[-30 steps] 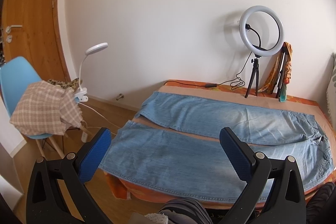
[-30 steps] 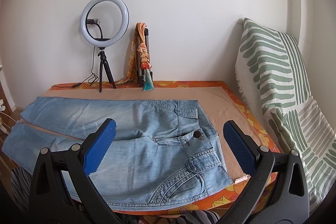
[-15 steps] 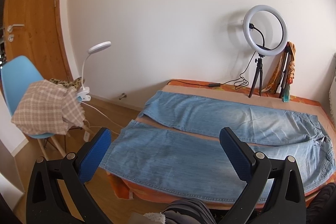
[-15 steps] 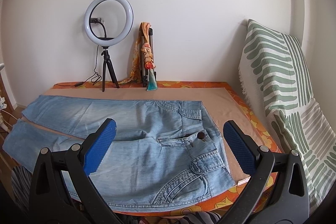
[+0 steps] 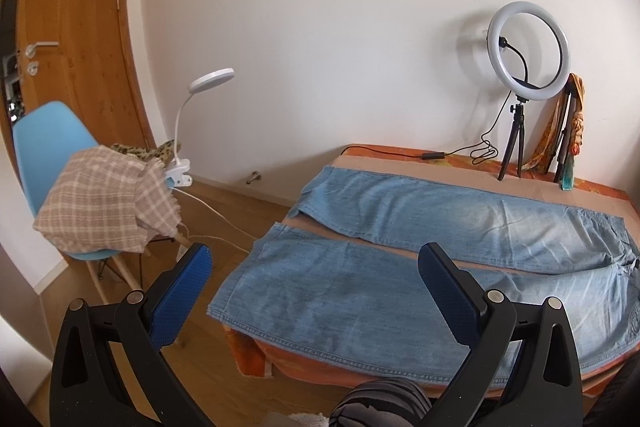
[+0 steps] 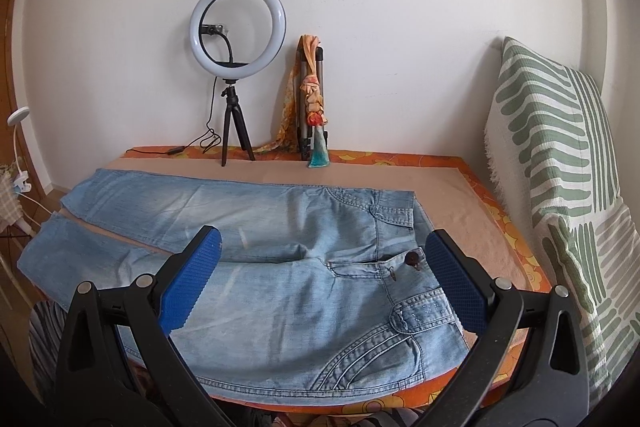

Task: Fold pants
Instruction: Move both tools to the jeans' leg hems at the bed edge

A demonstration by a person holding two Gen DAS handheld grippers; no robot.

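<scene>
Light blue jeans lie flat and unfolded on a tan mat on the table, legs spread apart toward the left, waist to the right. In the right wrist view the jeans show the waistband, a dark button and a front pocket. My left gripper is open and empty, held above and before the near leg's hem end. My right gripper is open and empty, held above and before the waist and crotch area.
A ring light on a tripod and a folded stand with a scarf stand at the back wall. A green-striped cushion leans at the right. A blue chair with a plaid cloth and a clip lamp stand left, beside a wooden door.
Both grippers have drawn back and risen a little, so the jeans and ring light sit slightly lower and farther right in view. Jaws stay open; the jeans have not moved.
</scene>
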